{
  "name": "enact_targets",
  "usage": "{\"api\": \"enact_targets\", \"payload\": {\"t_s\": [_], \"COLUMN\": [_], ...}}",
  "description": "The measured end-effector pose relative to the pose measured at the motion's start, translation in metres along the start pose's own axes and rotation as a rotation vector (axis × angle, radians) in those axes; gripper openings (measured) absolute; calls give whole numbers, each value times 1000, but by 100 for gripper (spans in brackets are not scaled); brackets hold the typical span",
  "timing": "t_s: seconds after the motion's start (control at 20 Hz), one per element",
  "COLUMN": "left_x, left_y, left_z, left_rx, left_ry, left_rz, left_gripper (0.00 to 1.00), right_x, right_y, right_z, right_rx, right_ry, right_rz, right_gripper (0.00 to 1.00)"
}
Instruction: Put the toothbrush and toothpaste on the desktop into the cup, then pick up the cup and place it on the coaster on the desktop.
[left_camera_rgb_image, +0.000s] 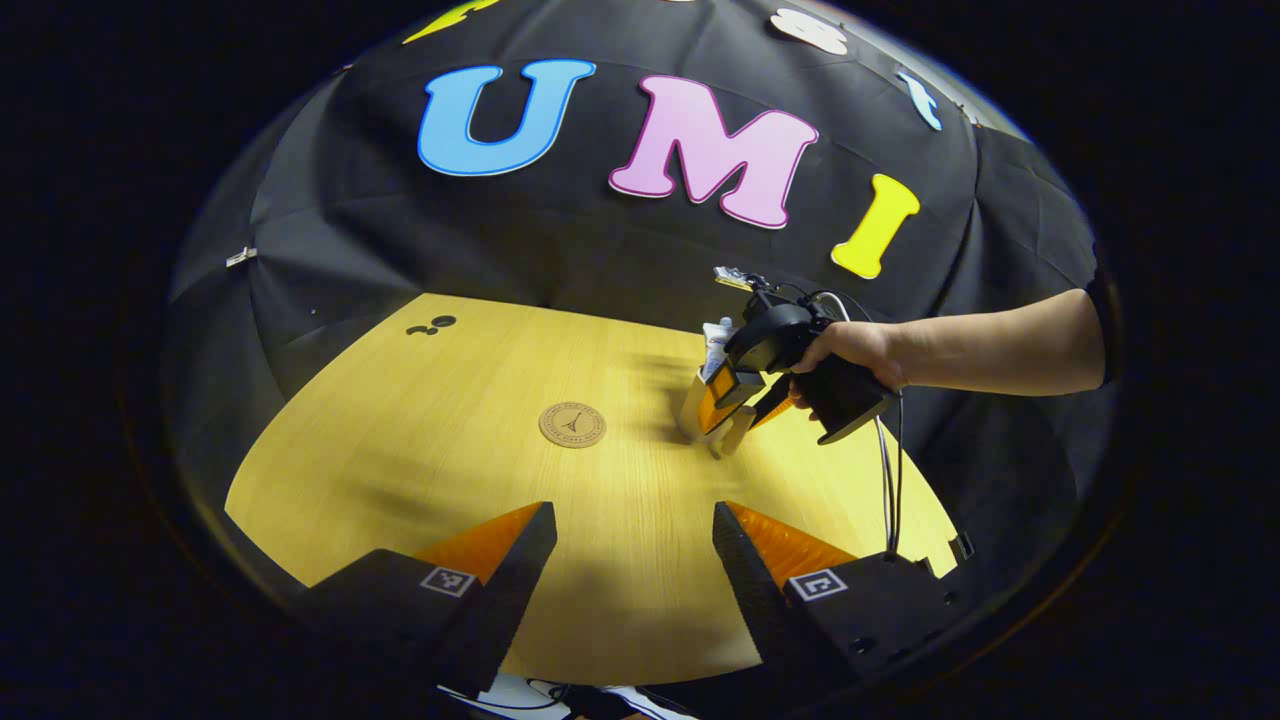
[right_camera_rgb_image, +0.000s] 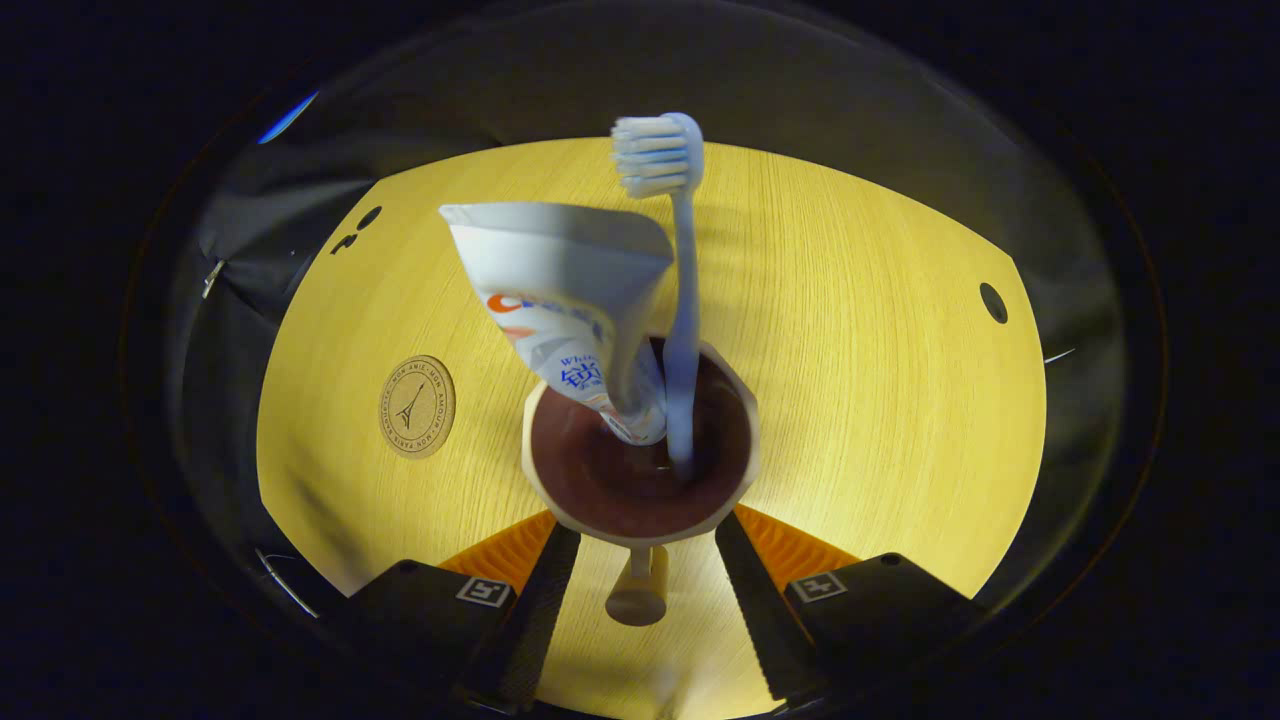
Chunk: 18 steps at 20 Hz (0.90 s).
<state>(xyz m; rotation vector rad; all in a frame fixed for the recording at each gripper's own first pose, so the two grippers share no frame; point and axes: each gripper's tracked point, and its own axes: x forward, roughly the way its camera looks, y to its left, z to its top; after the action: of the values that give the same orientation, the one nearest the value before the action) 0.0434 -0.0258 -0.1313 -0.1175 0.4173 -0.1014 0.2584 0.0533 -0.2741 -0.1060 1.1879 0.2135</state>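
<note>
- Both items are already loaded: the white-handled toothbrush (right_camera_rgb_image: 682, 300) and the white squeezed toothpaste tube (right_camera_rgb_image: 570, 300) stand in the cream mug-like cup with a dark inside (right_camera_rgb_image: 640, 470). So you are on the second half of the task, picking up the cup.
- Your right gripper (right_camera_rgb_image: 640, 545) has its fingers on either side of the cup's near wall, with the handle (right_camera_rgb_image: 638, 590) between them. They look closed on it, but whether both truly press I cannot tell.
- I also cannot tell whether the cup is off the wooden desktop (right_camera_rgb_image: 850, 350) yet.
- Next you need to carry it to the round cork coaster with a tower print (right_camera_rgb_image: 417, 406), which lies nearer the desktop's left edge in the right gripper view. Keep the cup upright so its tall contents do not tip out.
- Your left gripper (left_camera_rgb_image: 635, 545) hangs released over the near edge, grasping nothing.
- The left gripper view adds your hand (left_camera_rgb_image: 850, 350) holding the right gripper beside the cup, with the coaster well apart from it; the right gripper view gives the cup's inside.
</note>
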Motion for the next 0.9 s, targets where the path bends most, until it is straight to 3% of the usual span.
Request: {"api": "enact_targets", "payload": {"t_s": [0.1,0.2,0.25,0.35,0.4,0.6,0.75,0.9], "left_x": [0,-1,0,1,2,4,-1,1], "left_y": [8,16,18,22,23,26,37,36], "left_z": [-1,0,0,-2,-2,-5,3,4], "left_rx": [18,26,24,10,0,-32,15,31], "left_ry": [6,12,15,22,26,36,-5,-16], "left_rz": [19,33,36,39,42,45,97,92], "left_gripper": [98,98,98,98,98,98,98,98], "right_x": [2,2,-1,3,0,-3,-5,-10], "right_y": [-1,-3,-2,-2,-1,2,13,27], "right_z": [-2,-4,-6,-7,-7,-8,-8,-4], "right_rx": [1,-17,-18,-21,-33,-77,-99,-98], "right_ry": [9,19,29,21,24,22,7,1], "right_rz": [-16,-22,-18,-24,-21,-11,-1,23], "right_gripper": [61,64,58,35,30,25,22,22]}}
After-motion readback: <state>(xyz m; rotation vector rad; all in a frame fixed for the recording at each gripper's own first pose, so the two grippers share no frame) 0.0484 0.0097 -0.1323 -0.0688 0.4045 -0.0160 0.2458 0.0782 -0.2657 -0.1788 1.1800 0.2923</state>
